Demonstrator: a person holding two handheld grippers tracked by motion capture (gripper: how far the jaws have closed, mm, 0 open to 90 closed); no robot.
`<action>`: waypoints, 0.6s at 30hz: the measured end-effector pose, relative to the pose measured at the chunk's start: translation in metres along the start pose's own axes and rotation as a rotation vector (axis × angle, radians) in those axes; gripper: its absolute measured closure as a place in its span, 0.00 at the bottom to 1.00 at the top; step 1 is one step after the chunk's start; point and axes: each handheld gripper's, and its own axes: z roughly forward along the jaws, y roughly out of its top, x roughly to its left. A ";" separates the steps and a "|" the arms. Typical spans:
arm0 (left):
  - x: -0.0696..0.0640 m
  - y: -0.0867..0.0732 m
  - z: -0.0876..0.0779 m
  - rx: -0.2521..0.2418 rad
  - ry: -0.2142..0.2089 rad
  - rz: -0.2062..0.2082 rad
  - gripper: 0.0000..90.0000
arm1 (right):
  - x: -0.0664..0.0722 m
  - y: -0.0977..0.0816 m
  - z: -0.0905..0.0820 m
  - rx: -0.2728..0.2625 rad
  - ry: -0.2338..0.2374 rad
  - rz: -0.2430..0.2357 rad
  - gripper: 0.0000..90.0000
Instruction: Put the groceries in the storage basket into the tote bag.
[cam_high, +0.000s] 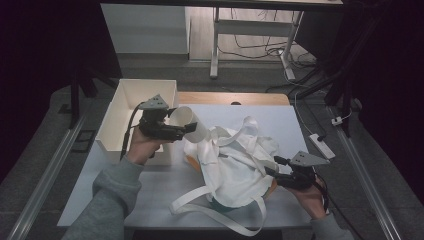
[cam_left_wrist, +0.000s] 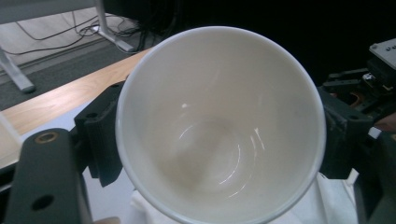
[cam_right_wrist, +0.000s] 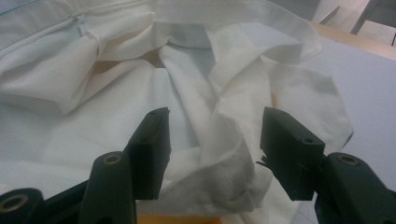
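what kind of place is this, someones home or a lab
Probably a lab or workshop recording station, not a home: a work table on a dark carpeted floor, loose cables and a power strip beside it, bare desk legs behind.

Dim room: grey floor (cam_high: 165, 67), white-legged desk (cam_high: 216, 50) beyond (cables (cam_high: 260, 47) underneath).
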 end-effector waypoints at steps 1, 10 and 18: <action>-0.002 0.000 0.003 0.002 -0.009 0.002 0.23 | 0.000 0.000 0.000 0.002 0.000 0.001 0.47; -0.019 0.001 0.022 0.021 -0.056 0.031 0.23 | 0.000 -0.001 0.000 0.001 -0.001 0.000 0.47; -0.032 -0.001 0.041 0.061 -0.094 0.052 0.23 | 0.000 -0.001 0.000 0.004 -0.003 -0.002 0.47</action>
